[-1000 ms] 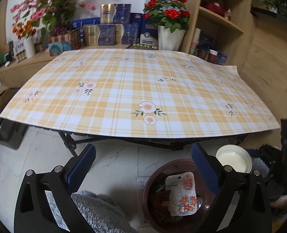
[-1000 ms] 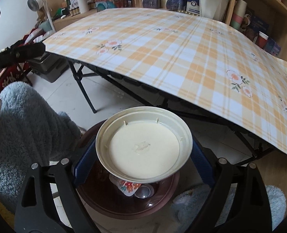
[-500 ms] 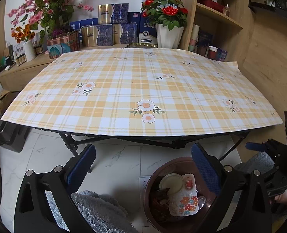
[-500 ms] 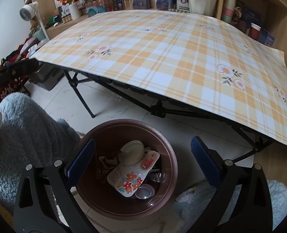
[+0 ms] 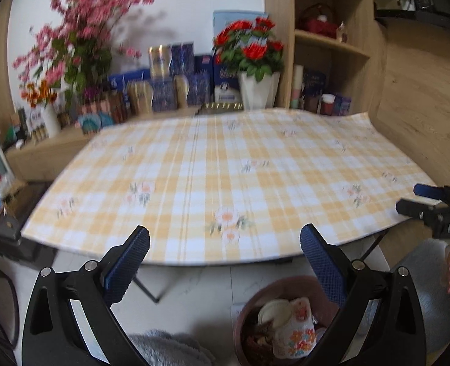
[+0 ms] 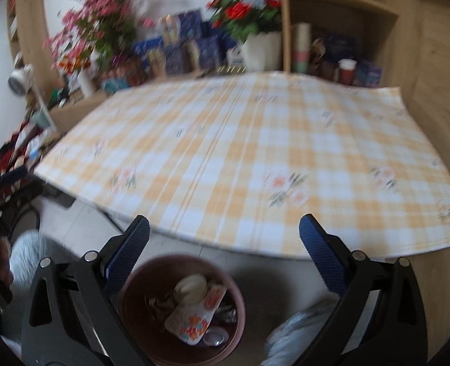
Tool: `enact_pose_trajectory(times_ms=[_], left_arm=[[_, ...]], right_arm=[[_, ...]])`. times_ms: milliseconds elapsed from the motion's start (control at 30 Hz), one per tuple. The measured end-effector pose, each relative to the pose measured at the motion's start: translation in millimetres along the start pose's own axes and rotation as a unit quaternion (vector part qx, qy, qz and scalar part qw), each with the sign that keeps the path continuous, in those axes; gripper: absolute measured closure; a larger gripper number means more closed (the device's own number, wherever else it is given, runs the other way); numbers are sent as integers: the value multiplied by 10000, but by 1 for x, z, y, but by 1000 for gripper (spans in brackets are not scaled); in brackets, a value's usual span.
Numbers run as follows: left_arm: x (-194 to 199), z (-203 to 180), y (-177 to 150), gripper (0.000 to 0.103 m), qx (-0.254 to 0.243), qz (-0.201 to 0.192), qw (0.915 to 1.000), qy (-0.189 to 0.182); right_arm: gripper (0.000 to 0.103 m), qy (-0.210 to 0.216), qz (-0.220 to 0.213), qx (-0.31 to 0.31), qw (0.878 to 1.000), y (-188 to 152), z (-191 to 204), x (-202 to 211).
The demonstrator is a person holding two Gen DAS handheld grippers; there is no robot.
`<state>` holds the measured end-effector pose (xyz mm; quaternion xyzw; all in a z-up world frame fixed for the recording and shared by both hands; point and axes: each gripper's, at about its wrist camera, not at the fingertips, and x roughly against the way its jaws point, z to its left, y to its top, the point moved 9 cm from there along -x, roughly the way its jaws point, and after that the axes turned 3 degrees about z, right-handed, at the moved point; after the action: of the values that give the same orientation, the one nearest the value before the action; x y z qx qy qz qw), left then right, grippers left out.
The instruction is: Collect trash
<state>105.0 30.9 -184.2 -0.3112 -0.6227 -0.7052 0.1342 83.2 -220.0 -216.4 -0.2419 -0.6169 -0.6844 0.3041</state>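
**Now: trash sits in the bin, both grippers empty**

Down on the pale floor, the brown round bin stands just in front of the table's near edge. Inside lie a cream round lid, a flowered white packet leaning against it, some dark brown scraps and a small shiny cap at the bottom.

Right gripper: blue pads spread wide, nothing between them, hovering above the bin. Left gripper: pads likewise spread apart and empty, with the bin low to its right.

Table: covered by a yellow-and-white plaid cloth with flower prints, its top bare. Both views blurred.

Beyond the table: a white pot of red flowers, a tall spray of pink blossoms, a row of blue boxes on a low wooden ledge. Wooden shelving at right. Grey fuzzy sleeves show at the lower edges of both views.
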Motion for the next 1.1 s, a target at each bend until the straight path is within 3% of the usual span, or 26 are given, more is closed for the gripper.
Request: enact_pose_trajectory(times_ms=[267, 433, 1100], left_arm=[[46, -27, 78, 6, -186, -602, 9980, -63], [70, -44, 109, 6, -282, -867, 9958, -67], [96, -47, 127, 6, -275, -1051, 9940, 91]], right_arm=[[6, -238, -782, -103, 9966, 74, -20, 64], [6, -266, -1061, -133, 9939, 99, -23, 94], [6, -378, -1278, 81, 9910, 105, -13, 128]])
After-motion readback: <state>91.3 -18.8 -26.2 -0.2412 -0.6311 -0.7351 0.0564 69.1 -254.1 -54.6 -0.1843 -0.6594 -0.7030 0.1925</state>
